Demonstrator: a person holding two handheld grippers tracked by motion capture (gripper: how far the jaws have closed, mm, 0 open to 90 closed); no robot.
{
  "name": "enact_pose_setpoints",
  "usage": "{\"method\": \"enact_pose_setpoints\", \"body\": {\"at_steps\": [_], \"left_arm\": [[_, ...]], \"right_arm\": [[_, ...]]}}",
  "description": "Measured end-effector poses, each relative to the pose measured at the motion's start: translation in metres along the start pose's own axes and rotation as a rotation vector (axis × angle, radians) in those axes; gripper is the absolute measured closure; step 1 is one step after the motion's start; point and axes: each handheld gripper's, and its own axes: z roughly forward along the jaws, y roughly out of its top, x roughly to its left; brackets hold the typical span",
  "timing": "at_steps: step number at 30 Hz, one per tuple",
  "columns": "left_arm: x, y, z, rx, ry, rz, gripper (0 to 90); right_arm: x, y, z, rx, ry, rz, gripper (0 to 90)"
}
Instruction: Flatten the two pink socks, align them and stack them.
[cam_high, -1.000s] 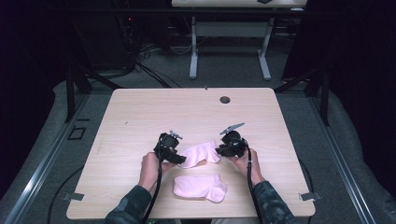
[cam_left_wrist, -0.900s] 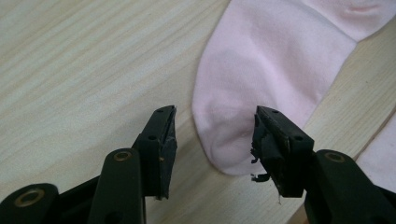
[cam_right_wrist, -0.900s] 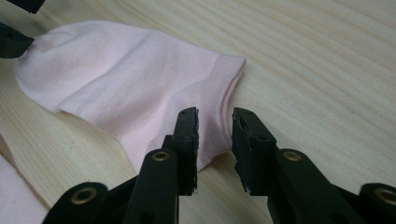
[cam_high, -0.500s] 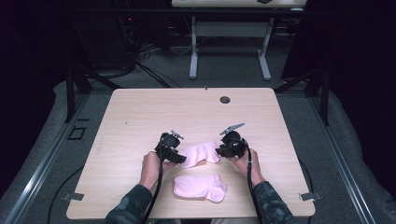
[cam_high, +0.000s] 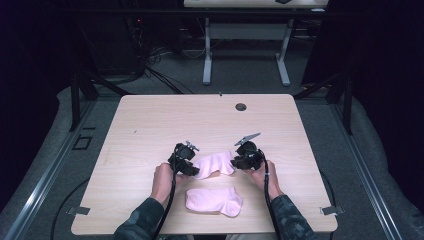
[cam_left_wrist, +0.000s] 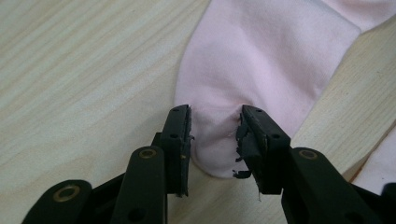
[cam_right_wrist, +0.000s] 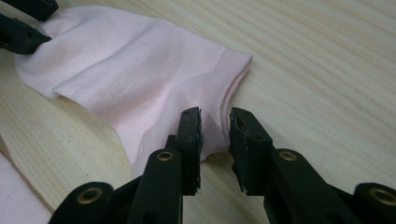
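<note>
Two tools pinch opposite ends of the farther pink sock (cam_high: 216, 163): left tool (cam_left_wrist: 215, 135) grasping its toe, jaws just closing, right tool (cam_right_wrist: 215, 133) its cuff; next, I judge, lifting it onto the nearer sock (cam_high: 214, 200)

the second pink sock (cam_left_wrist: 380, 163) is cut off at the left gripper view's right edge.

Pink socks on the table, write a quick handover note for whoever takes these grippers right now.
Left gripper: jaws have just been closing around the toe end of the upper pink sock; fabric bunches between them.
Right gripper: jaws astride the same sock's cuff edge, gap visible, firm grip not certain.
Second pink sock lies flat near the table's front edge, untouched.
Done: both ends of the upper sock reached.
Left: probably confirm both grips, then lift or lay it on its mate.
</note>
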Motion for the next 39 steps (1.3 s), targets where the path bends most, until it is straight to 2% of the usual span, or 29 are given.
{"method": "enact_pose_setpoints", "body": {"at_steps": [4, 6, 7, 12, 18, 21, 25, 28, 32, 39], "left_arm": [[0.0, -0.001, 0.001, -0.004, 0.008, 0.007, 67.6], [0.001, -0.002, 0.001, -0.005, 0.019, 0.016, 71.8], [0.001, -0.002, 0.001, -0.006, 0.022, 0.019, 74.1], [-0.001, -0.003, 0.001, -0.016, 0.036, 0.039, 84.4], [0.0, -0.004, 0.001, -0.031, 0.029, 0.044, 86.7], [0.002, -0.006, -0.007, -0.053, 0.01, 0.041, 86.8], [0.002, -0.005, -0.018, -0.08, -0.009, 0.033, 86.8], [0.001, -0.005, -0.034, -0.117, -0.034, 0.026, 86.8], [0.0, -0.006, -0.047, -0.135, -0.052, 0.027, 86.7], [-0.007, -0.016, -0.076, -0.154, -0.132, 0.02, 86.7]], "right_arm": [[0.001, -0.001, 0.002, 0.012, -0.005, -0.018, 79.2], [0.001, -0.002, 0.004, 0.015, -0.001, -0.014, 81.5], [0.002, -0.003, 0.005, -0.003, 0.009, 0.001, 82.3], [0.001, -0.003, 0.003, 0.014, 0.014, -0.008, 84.6], [0.0, -0.004, 0.002, -0.008, 0.022, 0.01, 85.5], [0.0, -0.004, -0.009, -0.048, 0.033, 0.02, 85.7], [0.0, -0.003, -0.022, -0.058, 0.039, 0.013, 85.7], [0.002, -0.003, -0.03, -0.081, 0.037, 0.017, 85.8], [0.005, -0.003, -0.042, -0.098, 0.049, 0.014, 85.8], [0.014, -0.014, -0.077, -0.13, 0.098, 0.019, 85.7]]}}
